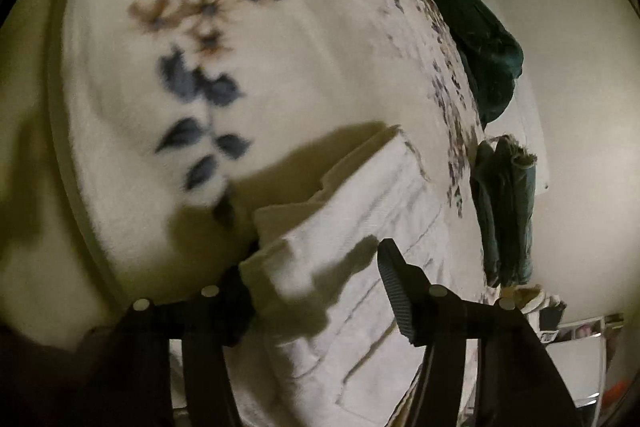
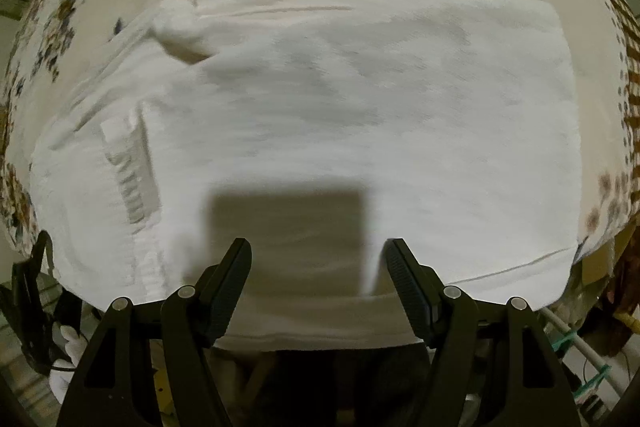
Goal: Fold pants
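White pants (image 2: 340, 131) lie folded on the floral blanket (image 1: 168, 67) — both hand-held grippers, left (image 1: 316, 283) and right (image 2: 318, 287), spread, gripping nothing.

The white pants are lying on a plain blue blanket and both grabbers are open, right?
Not quite. The blanket is white with blue and brown flowers and leaves, not plain blue; the left wrist view shows it best. The rest holds: the white pants lie on it, and the left gripper and right gripper are both open.
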{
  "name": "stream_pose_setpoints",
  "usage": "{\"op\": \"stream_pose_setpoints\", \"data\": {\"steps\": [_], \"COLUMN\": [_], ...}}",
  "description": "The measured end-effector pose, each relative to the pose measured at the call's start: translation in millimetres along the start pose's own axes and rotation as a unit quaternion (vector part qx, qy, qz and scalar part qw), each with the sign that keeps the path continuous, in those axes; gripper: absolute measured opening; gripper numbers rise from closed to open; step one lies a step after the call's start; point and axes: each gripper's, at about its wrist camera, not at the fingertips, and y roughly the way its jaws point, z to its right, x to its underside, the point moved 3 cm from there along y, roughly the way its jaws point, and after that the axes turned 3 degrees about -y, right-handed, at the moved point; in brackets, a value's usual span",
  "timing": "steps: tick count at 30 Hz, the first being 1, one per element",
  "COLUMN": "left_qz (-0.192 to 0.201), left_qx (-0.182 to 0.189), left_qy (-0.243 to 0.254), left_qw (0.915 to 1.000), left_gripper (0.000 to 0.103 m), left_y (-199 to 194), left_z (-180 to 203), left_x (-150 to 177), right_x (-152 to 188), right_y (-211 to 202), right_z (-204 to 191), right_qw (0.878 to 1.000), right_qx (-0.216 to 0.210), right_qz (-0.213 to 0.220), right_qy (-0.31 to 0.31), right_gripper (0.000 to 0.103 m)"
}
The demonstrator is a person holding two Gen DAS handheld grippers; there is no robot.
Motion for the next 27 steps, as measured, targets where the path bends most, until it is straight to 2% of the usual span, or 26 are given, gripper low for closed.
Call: {"op": "stream_pose_setpoints", "data": {"steps": [2,4,7,9,10,11,12,13,16,18,20,23,24,27], "left_qz": [0.010,0.003,-0.011,-0.011,-0.006,0.000,0.003,0.003,0.019,0.027,0.031,0.028,0.021,-0.008], "left_qx": [0.027,0.041,0.002,-0.002,0.010,0.011,0.015,0.024,0.048,0.064,0.083,0.122,0.142,0.179], "left_qy": [0.010,0.033,0.047,0.031,0.020,0.020,0.029,0.041,0.094,0.123,0.166,0.225,0.240,0.254], "left_qw": [0.9995,0.9986,0.9988,0.9995,0.9997,0.9997,0.9995,0.9988,0.9942,0.9900,0.9822,0.9663,0.9600,0.9504], "left_gripper": [0.054,0.054,0.056,0.056,0.054,0.051,0.039,0.032,0.029,0.029,0.028,0.027,0.025,0.023], "left_y": [-7,-3,15,24,26,24,23,21,4,-9,-26,-52,-59,-62], "left_z": [9,20,18,7,4,4,10,16,48,76,109,164,183,225], "left_x": [2,9,12,5,0,-2,-4,-5,1,8,22,53,67,109], "right_x": [-1,0,4,6,6,6,8,8,8,3,9,12,13,13], "right_y": [3,3,5,3,3,3,2,1,-5,-7,-15,-23,-23,-47], "right_z": [-9,-7,2,15,18,27,31,36,43,59,79,104,121,158], "right_qw": [1.000,1.000,1.000,1.000,1.000,1.000,1.000,1.000,0.999,0.999,0.998,0.997,0.996,0.994], "right_qx": [-0.005,-0.006,-0.013,-0.019,-0.021,-0.022,-0.022,-0.022,-0.024,-0.032,-0.045,-0.060,-0.065,-0.075], "right_qz": [-0.001,-0.002,-0.002,-0.002,-0.002,0.000,0.001,0.004,0.014,0.018,0.023,0.030,0.032,0.045], "right_qy": [0.000,0.002,0.010,0.016,0.018,0.019,0.020,0.020,0.021,0.027,0.036,0.049,0.054,0.064], "right_gripper": [0.072,0.072,0.072,0.072,0.072,0.072,0.072,0.072,0.072,0.072,0.072,0.072,0.072,0.072]}}
